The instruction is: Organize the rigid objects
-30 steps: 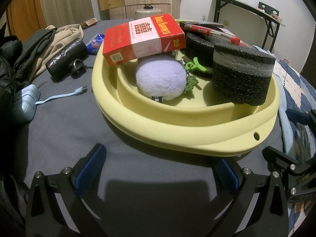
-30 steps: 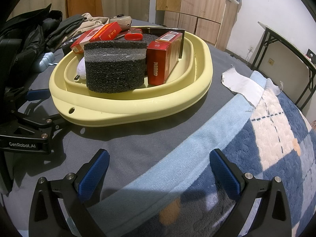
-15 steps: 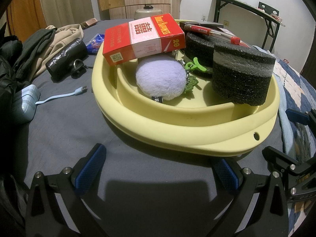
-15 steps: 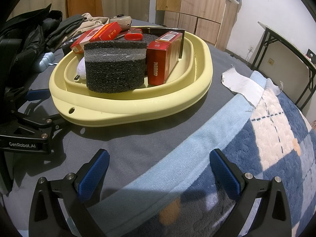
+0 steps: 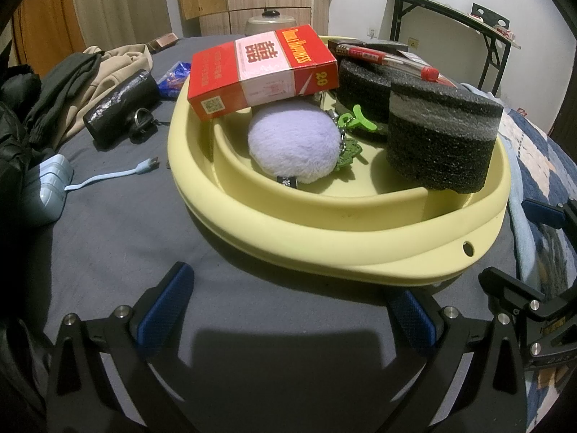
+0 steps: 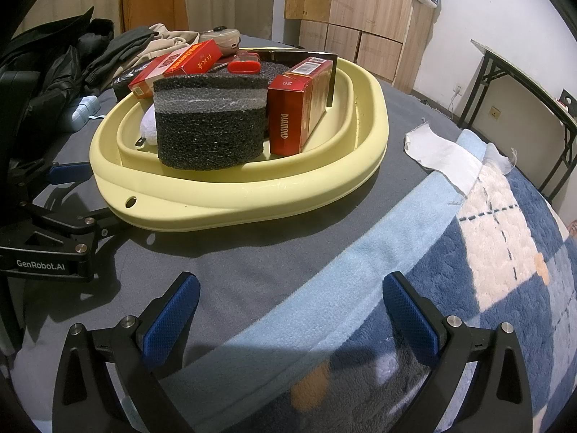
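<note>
While both claws hang released and empty over the bed's near edge, the left claw (image 5: 288,319) and right claw (image 6: 290,312) face the yellow basin (image 5: 324,238) just beyond. Inside it sit a black foam block (image 5: 441,144), a lilac pompom (image 5: 294,144) and, farther back, a red carton (image 5: 259,72) propped on the rim.

Clothes (image 5: 72,83), a black pouch (image 5: 120,106) and a blue cable (image 5: 115,175) lie on grey bedding (image 5: 108,238).
</note>
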Action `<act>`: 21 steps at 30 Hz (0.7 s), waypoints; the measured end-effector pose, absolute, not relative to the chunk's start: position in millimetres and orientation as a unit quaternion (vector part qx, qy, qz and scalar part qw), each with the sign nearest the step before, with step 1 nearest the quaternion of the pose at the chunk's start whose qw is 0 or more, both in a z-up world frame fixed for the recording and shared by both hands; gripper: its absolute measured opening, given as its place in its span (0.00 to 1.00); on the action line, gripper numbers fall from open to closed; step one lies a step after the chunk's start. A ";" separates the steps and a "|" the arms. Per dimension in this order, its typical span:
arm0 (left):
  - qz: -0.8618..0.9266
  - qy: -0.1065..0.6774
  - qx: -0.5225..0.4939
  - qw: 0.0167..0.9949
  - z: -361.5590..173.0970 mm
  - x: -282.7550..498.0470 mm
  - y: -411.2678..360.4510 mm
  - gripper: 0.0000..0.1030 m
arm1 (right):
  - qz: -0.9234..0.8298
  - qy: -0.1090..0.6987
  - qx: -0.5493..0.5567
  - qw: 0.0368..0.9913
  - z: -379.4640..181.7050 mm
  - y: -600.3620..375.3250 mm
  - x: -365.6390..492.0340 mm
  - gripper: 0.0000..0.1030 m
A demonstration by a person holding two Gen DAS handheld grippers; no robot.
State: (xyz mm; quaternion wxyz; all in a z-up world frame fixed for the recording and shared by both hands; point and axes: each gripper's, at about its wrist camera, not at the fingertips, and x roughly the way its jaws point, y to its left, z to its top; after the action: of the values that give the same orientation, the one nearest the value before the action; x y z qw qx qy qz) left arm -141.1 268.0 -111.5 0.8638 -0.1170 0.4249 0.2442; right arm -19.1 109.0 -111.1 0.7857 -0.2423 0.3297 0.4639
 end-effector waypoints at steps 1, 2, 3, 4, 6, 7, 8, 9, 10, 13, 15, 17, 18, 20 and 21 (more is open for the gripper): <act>0.244 0.425 -0.117 0.864 -111.5 -141.0 267.9 1.00 | 0.464 0.330 -0.242 0.786 -111.1 109.0 -19.1 1.00; 0.244 0.425 -0.117 0.864 -111.6 -141.0 267.6 1.00 | 0.464 0.330 -0.242 0.786 -111.2 109.0 -19.6 1.00; 0.245 0.425 -0.116 0.864 -111.5 -141.0 267.9 1.00 | 0.464 0.330 -0.242 0.786 -111.1 109.0 -19.2 1.00; 0.244 0.425 -0.117 0.864 -111.5 -141.1 267.9 1.00 | 0.464 0.330 -0.242 0.786 -111.2 109.1 -20.4 1.00; 0.244 0.425 -0.117 0.864 -111.6 -141.0 267.8 1.00 | 0.464 0.330 -0.242 0.786 -111.1 109.0 -19.2 1.00; 0.245 0.425 -0.116 0.864 -111.6 -140.9 267.7 1.00 | 0.464 0.330 -0.242 0.786 -111.1 109.0 -19.2 1.00; 0.245 0.425 -0.116 0.864 -111.5 -141.1 268.0 1.00 | 0.464 0.330 -0.242 0.786 -111.2 109.0 -19.7 1.00; 0.244 0.425 -0.117 0.864 -111.6 -141.1 267.9 1.00 | 0.464 0.330 -0.242 0.786 -111.2 109.2 -20.3 1.00; 0.244 0.425 -0.116 0.864 -111.6 -141.0 267.8 1.00 | 0.464 0.330 -0.242 0.786 -111.2 109.1 -20.3 1.00; 0.245 0.427 -0.118 0.863 -111.8 -140.6 268.2 1.00 | 0.464 0.330 -0.242 0.786 -111.2 109.1 -20.4 1.00; 0.247 0.427 -0.115 0.862 -112.4 -139.7 267.0 1.00 | 0.464 0.330 -0.242 0.786 -111.2 109.0 -19.7 1.00; 0.247 0.427 -0.115 0.862 -112.3 -139.6 266.6 1.00 | 0.464 0.330 -0.242 0.786 -111.2 109.0 -19.7 1.00; 0.246 0.426 -0.118 0.863 -112.7 -140.0 267.1 1.00 | 0.464 0.330 -0.242 0.786 -111.1 109.0 -19.3 1.00; 0.246 0.426 -0.117 0.863 -112.4 -139.8 266.1 1.00 | 0.464 0.330 -0.242 0.786 -111.2 109.0 -19.6 1.00; 0.246 0.426 -0.117 0.863 -112.4 -139.8 266.3 1.00 | 0.464 0.330 -0.242 0.786 -111.1 109.0 -19.3 1.00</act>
State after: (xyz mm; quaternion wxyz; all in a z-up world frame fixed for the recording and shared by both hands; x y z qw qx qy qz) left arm -139.8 266.3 -112.4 0.8630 -0.1167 0.4256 0.2460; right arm -19.3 109.0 -111.1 0.7857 -0.2423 0.3297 0.4640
